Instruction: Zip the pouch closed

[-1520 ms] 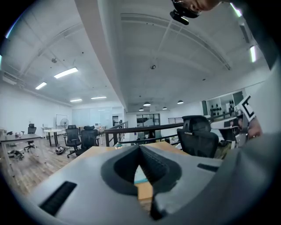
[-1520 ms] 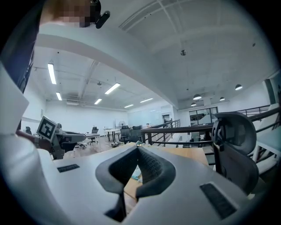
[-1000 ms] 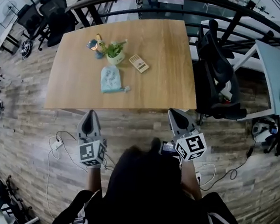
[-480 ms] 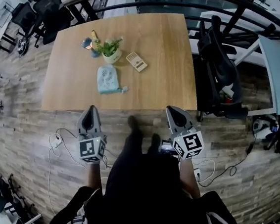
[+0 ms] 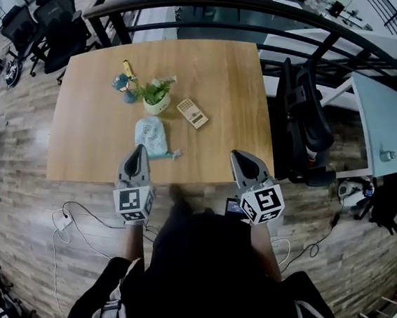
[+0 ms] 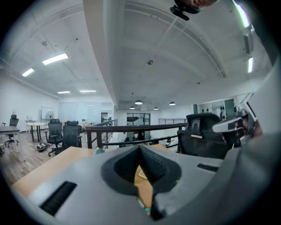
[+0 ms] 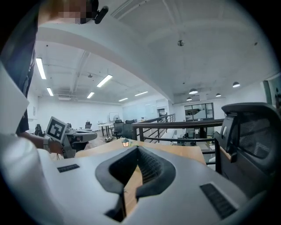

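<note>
A light blue pouch (image 5: 151, 136) lies flat on the wooden table (image 5: 222, 72), with its zip pull (image 5: 175, 154) sticking out at its near right corner. My left gripper (image 5: 138, 151) is over the table's front edge, its tip just short of the pouch's near end. Its jaws are shut with nothing held (image 6: 140, 151); a teal sliver shows through the slit between them. My right gripper (image 5: 239, 158) is shut and empty too (image 7: 137, 151). It hovers over the front edge, well right of the pouch.
Behind the pouch stand a small potted plant (image 5: 156, 98), a calculator (image 5: 192, 112) and a little figure (image 5: 125, 81). Black office chairs (image 5: 304, 123) crowd the table's right side, and a dark railing (image 5: 221, 5) runs behind. Cables (image 5: 65, 220) lie on the floor at the left.
The person has stepped up to the table. Both grippers moved forward from over the floor to the table's front edge, and the left one is now close to the pouch.
</note>
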### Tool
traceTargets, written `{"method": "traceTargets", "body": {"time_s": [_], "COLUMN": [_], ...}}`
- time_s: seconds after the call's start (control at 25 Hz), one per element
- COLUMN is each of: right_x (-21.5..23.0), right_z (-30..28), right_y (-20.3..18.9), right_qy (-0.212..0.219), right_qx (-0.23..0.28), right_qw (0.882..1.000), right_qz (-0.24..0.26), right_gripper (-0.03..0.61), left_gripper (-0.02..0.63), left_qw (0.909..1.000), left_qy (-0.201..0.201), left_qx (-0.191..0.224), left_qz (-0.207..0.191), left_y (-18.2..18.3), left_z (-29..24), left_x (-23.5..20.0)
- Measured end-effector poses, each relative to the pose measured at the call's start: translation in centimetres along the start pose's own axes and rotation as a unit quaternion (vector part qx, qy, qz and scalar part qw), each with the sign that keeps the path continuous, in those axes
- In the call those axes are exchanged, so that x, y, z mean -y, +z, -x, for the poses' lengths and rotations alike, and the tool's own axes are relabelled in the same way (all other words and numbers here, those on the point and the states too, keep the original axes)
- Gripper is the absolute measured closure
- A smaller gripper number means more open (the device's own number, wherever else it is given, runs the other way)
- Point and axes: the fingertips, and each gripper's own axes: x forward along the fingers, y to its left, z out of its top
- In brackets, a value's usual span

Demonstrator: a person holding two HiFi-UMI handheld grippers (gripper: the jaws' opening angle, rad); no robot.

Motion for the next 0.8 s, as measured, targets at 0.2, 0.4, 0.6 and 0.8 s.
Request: {"method": "traceTargets", "body": {"time_s": [0.2,0.4,0.6,0.8], "right_x": [-2.3,-2.5,-2.8,-4.2], "right_z": [-4.1,-6.1,-9.6,-13.6], "right_y": [0.8,1.2,0.5,-0.2], "right_qy": [0.006,-0.038,-0.04,-0.003], "right_qx": [-0.039,-0.062,-0.072,-0.104], "right_qw": [0.999,0.997,0.995,0.993], "right_qz": [0.027,0.041,0.06,0.06], "right_gripper": [0.566,0.566,0.566,0.566], "left_gripper": [0.615,0.615,0.615,0.615], "left_qw": [0.9989,0.9969,0.9959,0.9947], "left_qy": [-0.037,-0.07,-0.068,-0.057], "left_qx": [-0.015,-0.02,-0.027,-0.041], "left_qz": [0.025,0.031,0.053,0.075], "left_y": [-2.2,-4.0,-5.5,-5.7], "left_z": [-3.7,-6.2,-8.0,-6.9], "left_x": [-2.4,-3.7,-6.2,-8.1]}}
